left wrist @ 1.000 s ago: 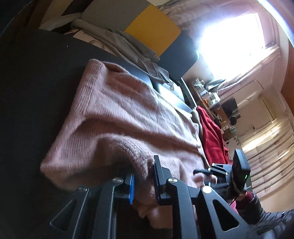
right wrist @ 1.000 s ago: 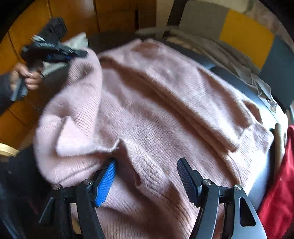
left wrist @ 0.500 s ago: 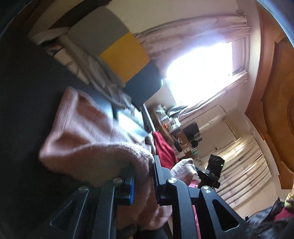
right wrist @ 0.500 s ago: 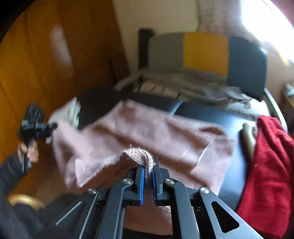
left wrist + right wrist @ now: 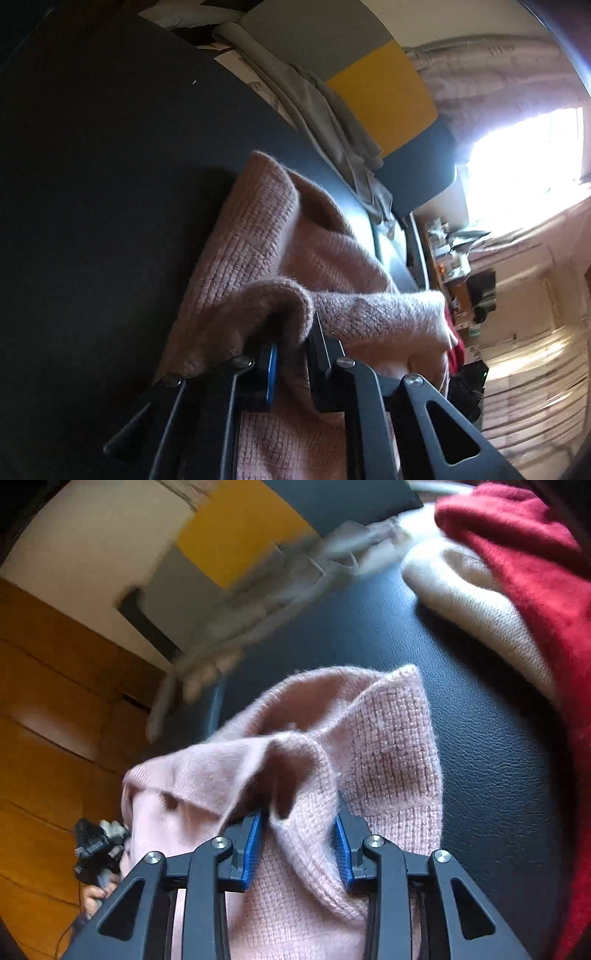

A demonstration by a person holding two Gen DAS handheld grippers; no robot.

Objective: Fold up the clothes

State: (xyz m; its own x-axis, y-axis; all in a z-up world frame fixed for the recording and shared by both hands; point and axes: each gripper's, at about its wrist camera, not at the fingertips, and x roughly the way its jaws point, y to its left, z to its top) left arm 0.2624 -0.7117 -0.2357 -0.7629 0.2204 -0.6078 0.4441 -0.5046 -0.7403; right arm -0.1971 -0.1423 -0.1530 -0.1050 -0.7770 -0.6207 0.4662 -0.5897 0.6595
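A pink knit sweater [image 5: 266,266] lies bunched on the black leather surface [image 5: 92,166]. My left gripper [image 5: 293,350] is shut on a fold of its edge. In the right wrist view the same sweater [image 5: 391,738] is folded over on itself. My right gripper [image 5: 299,830] has its jaws partly apart with a thick fold of the knit between the blue pads [image 5: 253,843]. The left gripper [image 5: 94,845] shows small at the lower left of the right wrist view, at the sweater's other edge.
A red garment [image 5: 535,572] and a cream one [image 5: 480,602] lie at the right of the black surface [image 5: 480,738]. Grey clothes [image 5: 325,122] drape by a grey, yellow and dark backrest [image 5: 384,96]. Wooden panels [image 5: 48,701] stand at the left. A bright window [image 5: 517,155] is beyond.
Both grippers have carried the sweater's near edge forward over the rest, folding it. The right gripper's jaws, tightly shut half a second ago, now stand wider around the fold.
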